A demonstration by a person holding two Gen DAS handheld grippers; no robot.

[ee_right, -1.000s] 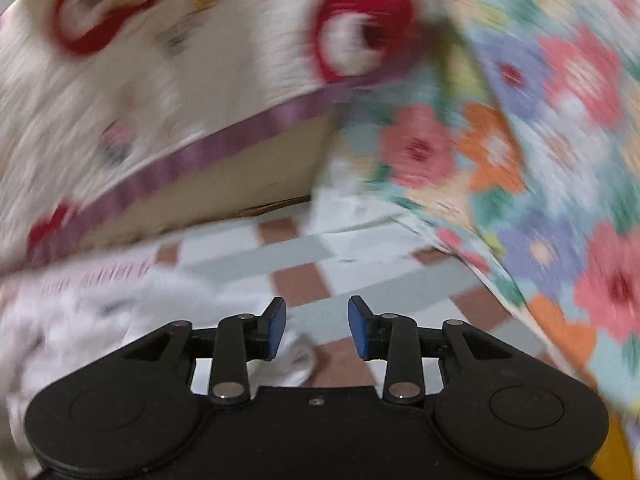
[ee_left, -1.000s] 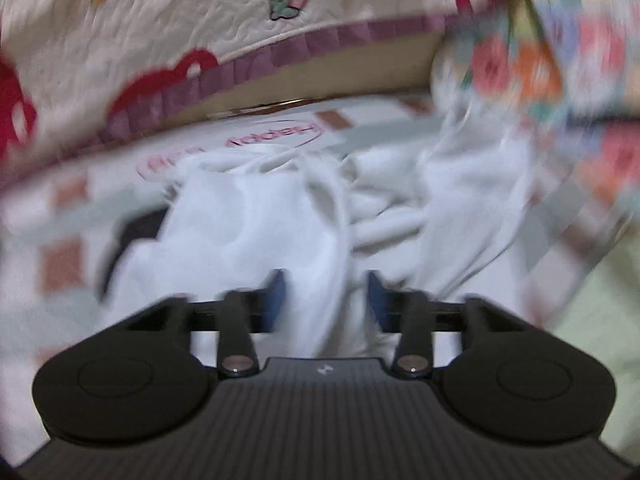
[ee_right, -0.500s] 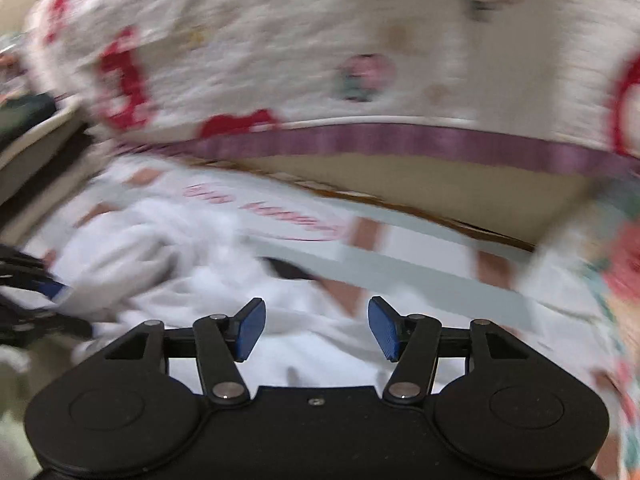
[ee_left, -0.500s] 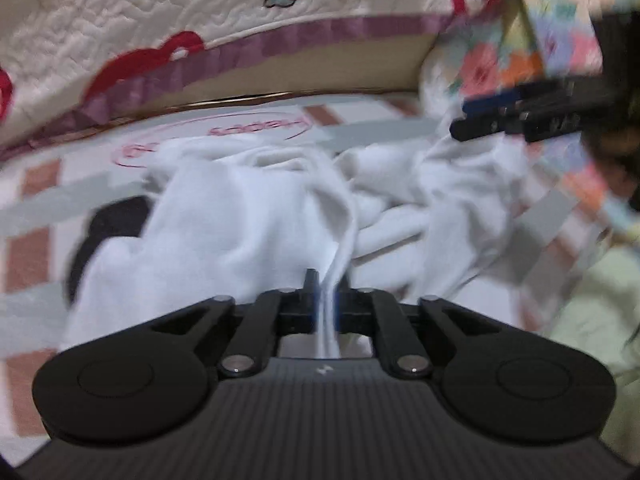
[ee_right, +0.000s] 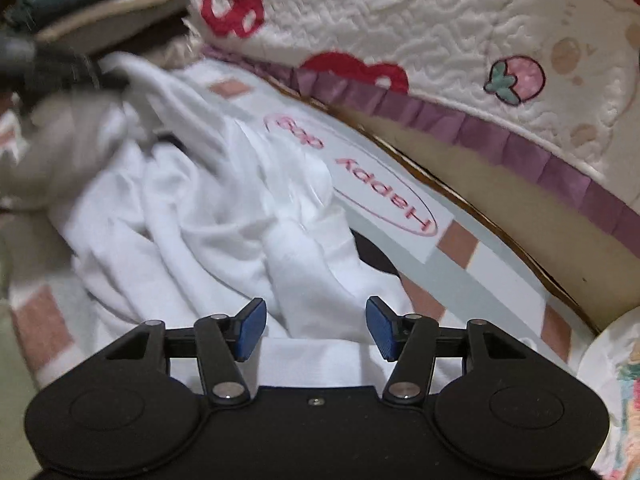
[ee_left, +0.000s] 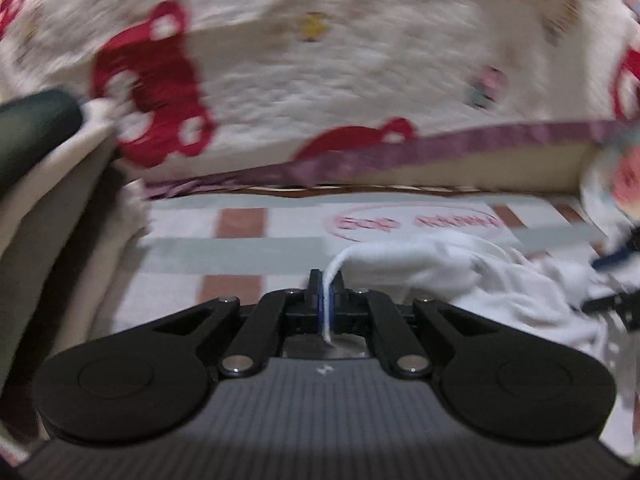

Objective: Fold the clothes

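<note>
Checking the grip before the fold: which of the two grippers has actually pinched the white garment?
The left gripper: its blue pads are shut on an edge of the white garment. The right gripper hangs open above the cloth.

The left gripper [ee_left: 328,296] pinches an edge of the white garment [ee_left: 432,268], which trails off to the right over the checked mat [ee_left: 240,248]. Behind it hangs a quilt [ee_left: 340,80] with red shapes. The right gripper [ee_left: 612,280] shows blurred at the right edge.

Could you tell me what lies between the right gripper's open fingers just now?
In the right wrist view, a fold of the white garment lies between the right gripper's open fingers; the pads are not touching it.
</note>
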